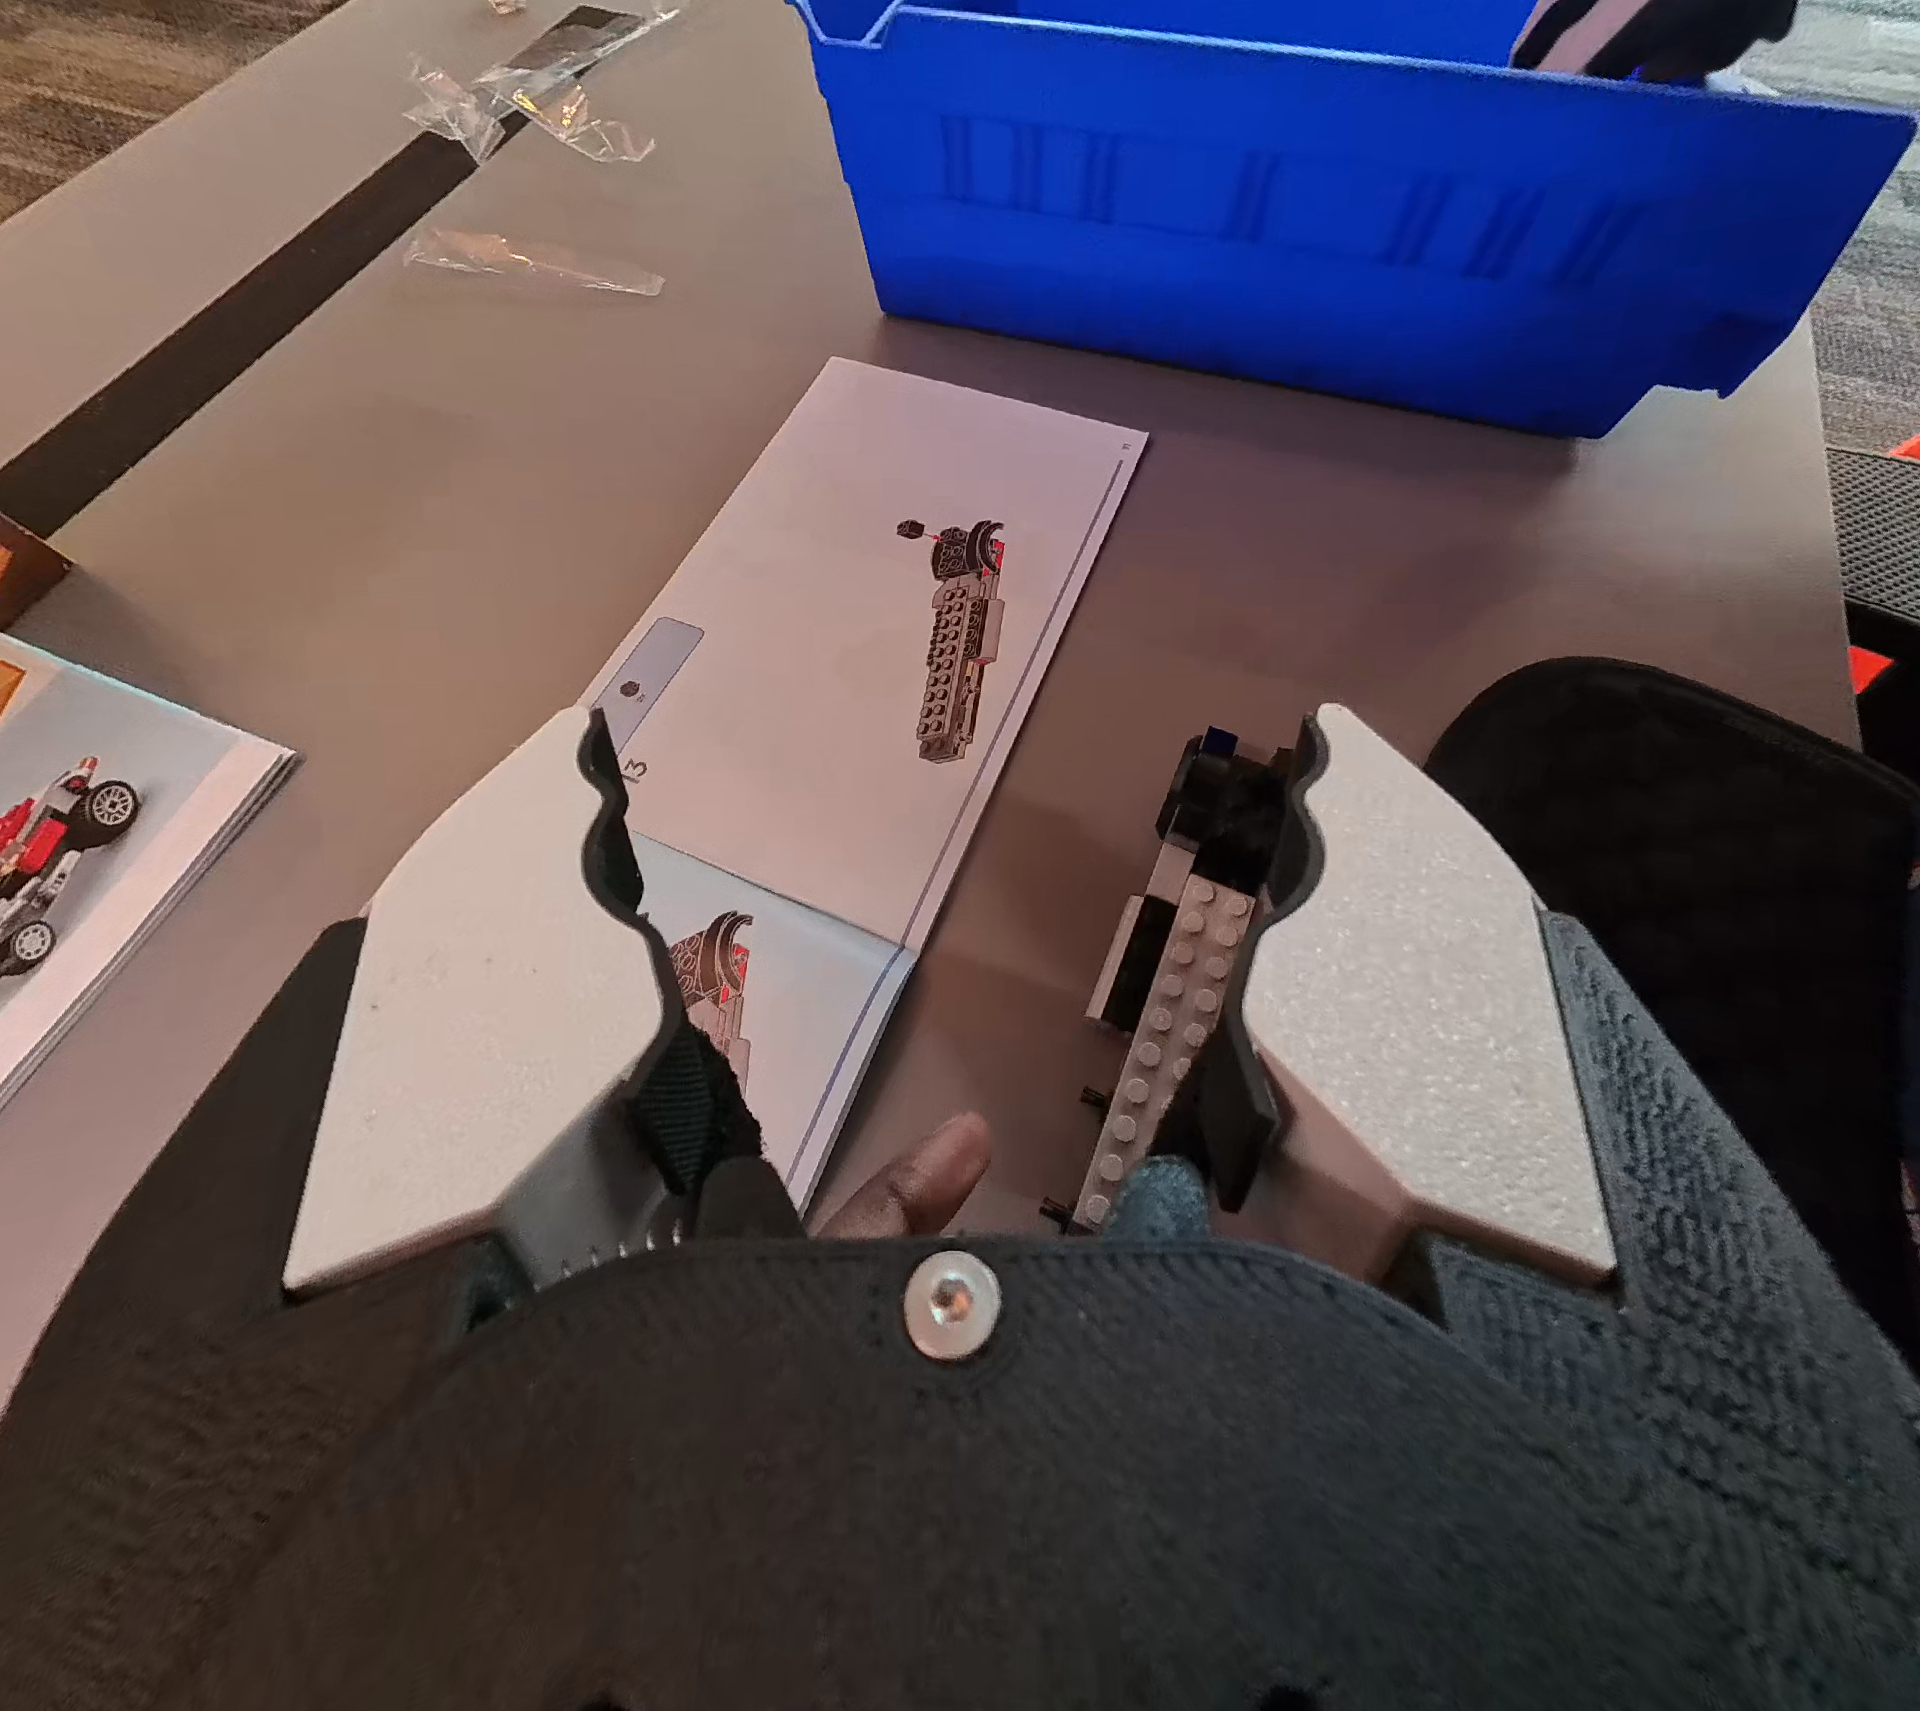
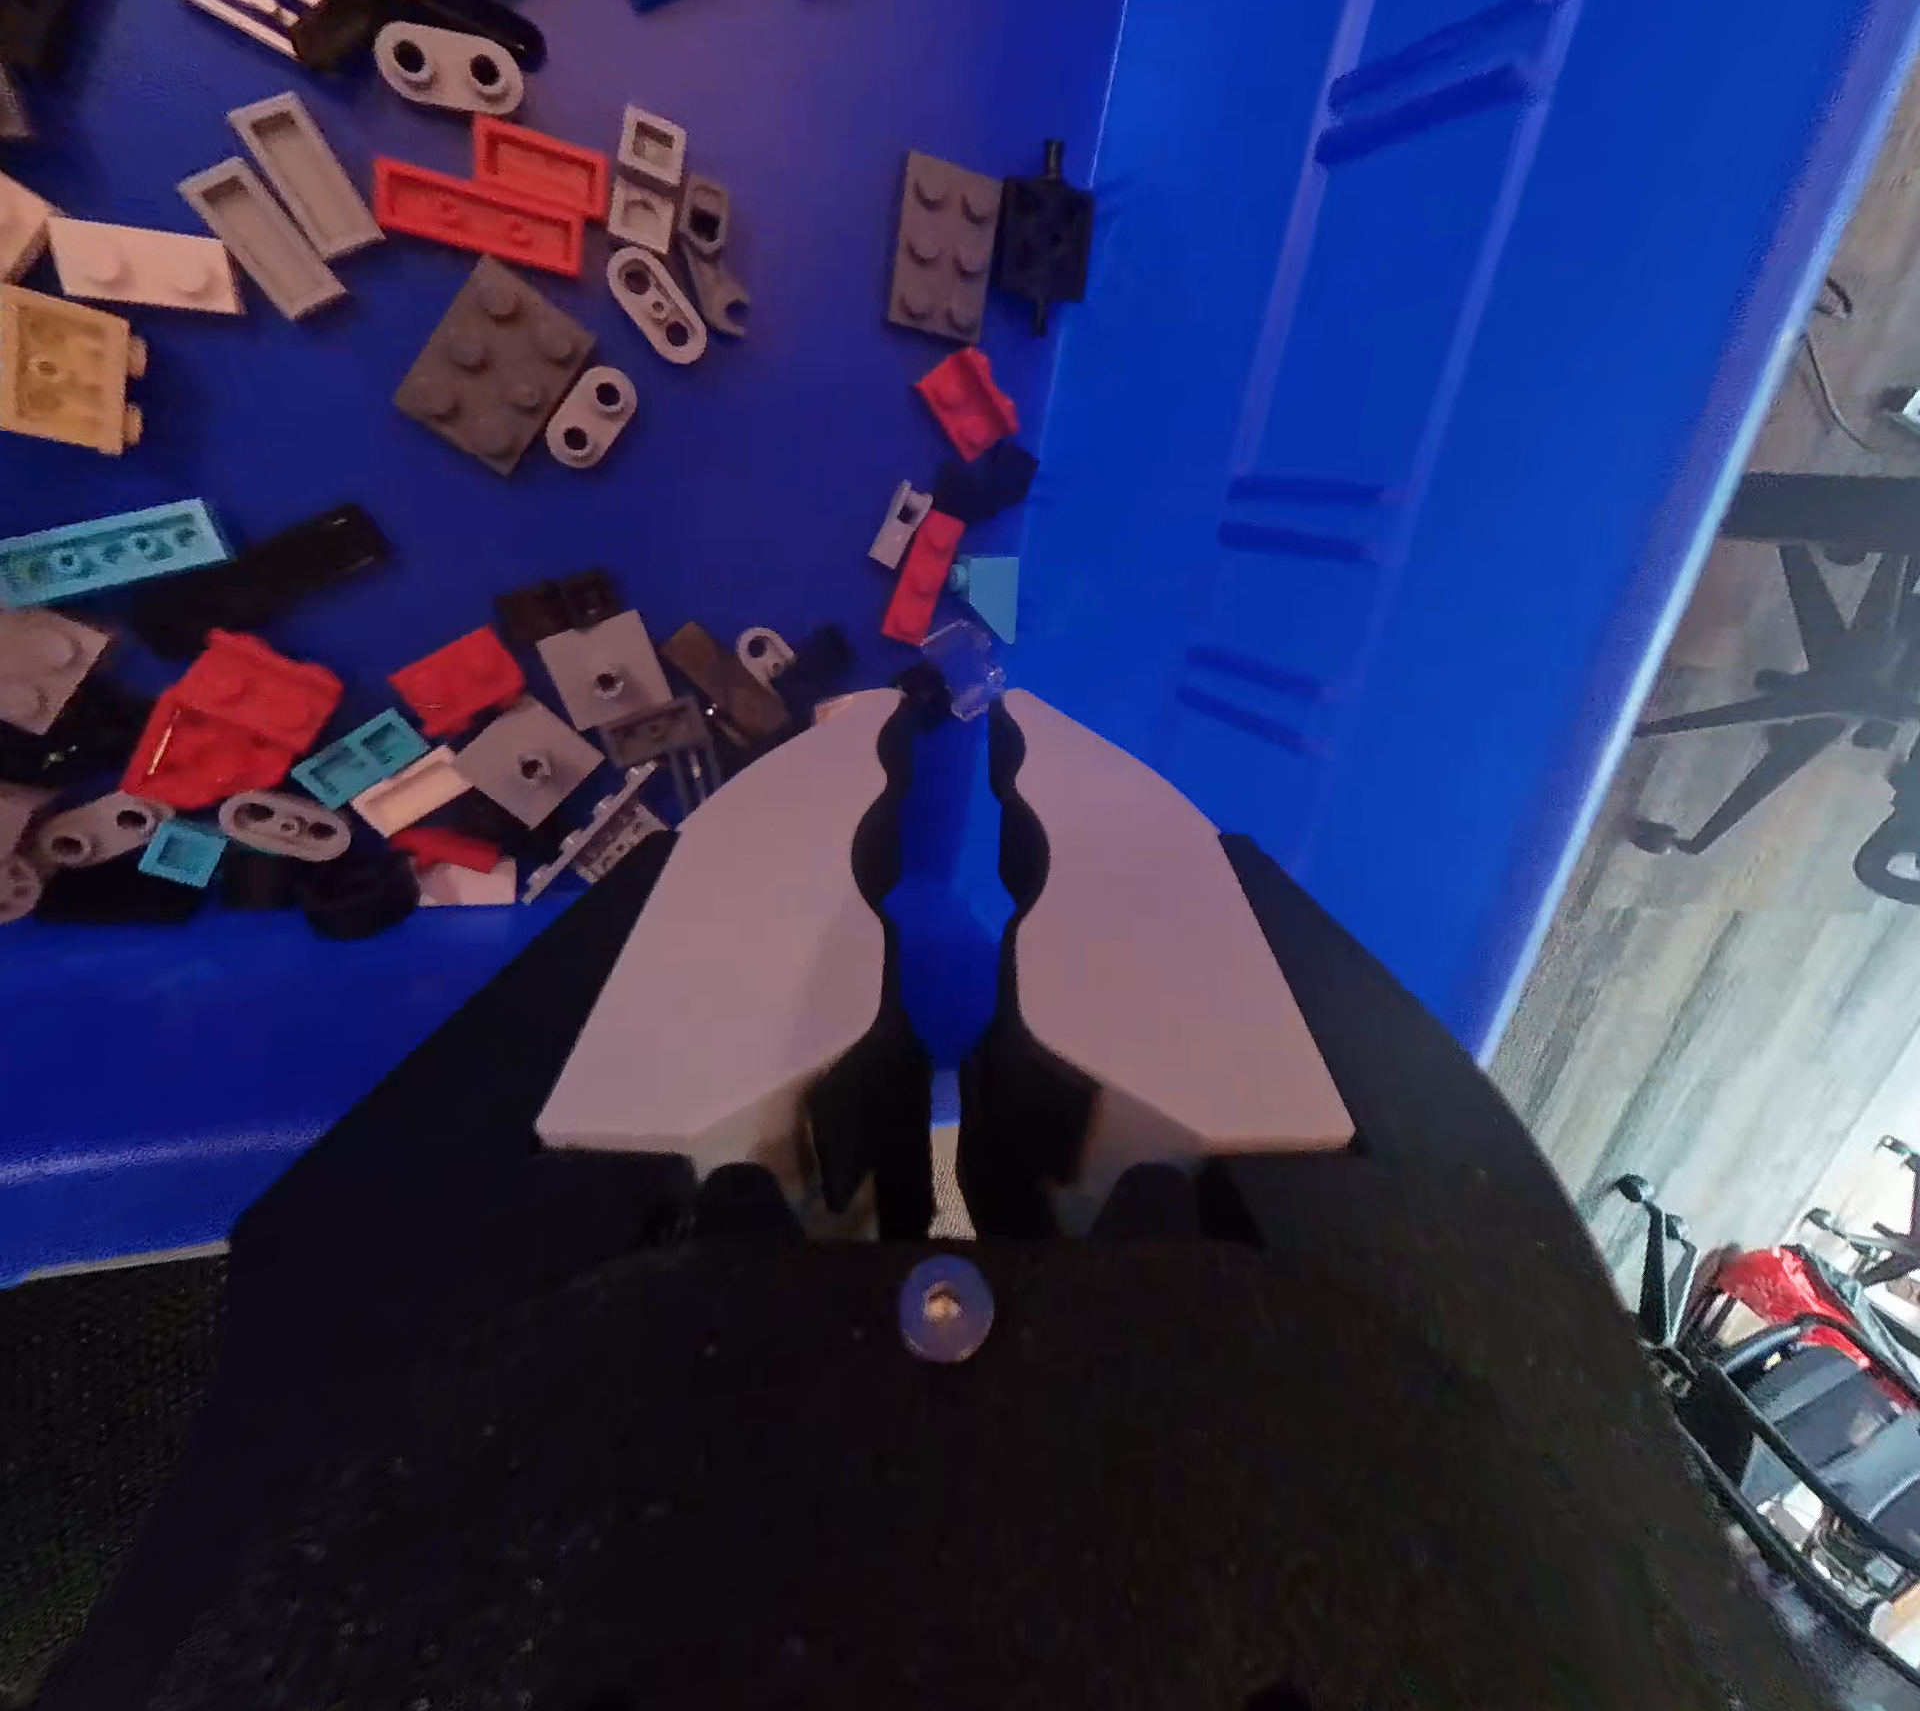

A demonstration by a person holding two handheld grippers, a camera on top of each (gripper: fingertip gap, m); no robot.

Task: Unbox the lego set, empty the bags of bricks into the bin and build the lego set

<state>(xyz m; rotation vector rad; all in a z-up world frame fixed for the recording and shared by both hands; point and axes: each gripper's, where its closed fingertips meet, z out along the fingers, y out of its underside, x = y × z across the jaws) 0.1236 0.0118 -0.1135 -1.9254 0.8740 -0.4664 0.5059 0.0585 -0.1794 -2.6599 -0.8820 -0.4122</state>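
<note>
Right gripper (image 2: 948, 705), jaws nearly together, noses at a clear brick (image 2: 964, 669) in the bin (image 2: 1299, 435); left gripper (image 1: 956, 788) gapes beside the chassis (image 1: 1184, 955). Building underway; next, pinch that brick.

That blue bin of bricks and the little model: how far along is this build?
Done: clear plastic bags lie empty, and loose bricks cover the blue plastic bin. In hand: the right gripper, nearly shut, reaches for a small clear brick; the open left gripper frames the grey partial model beside the open instruction booklet. Left: most bricks.
</note>
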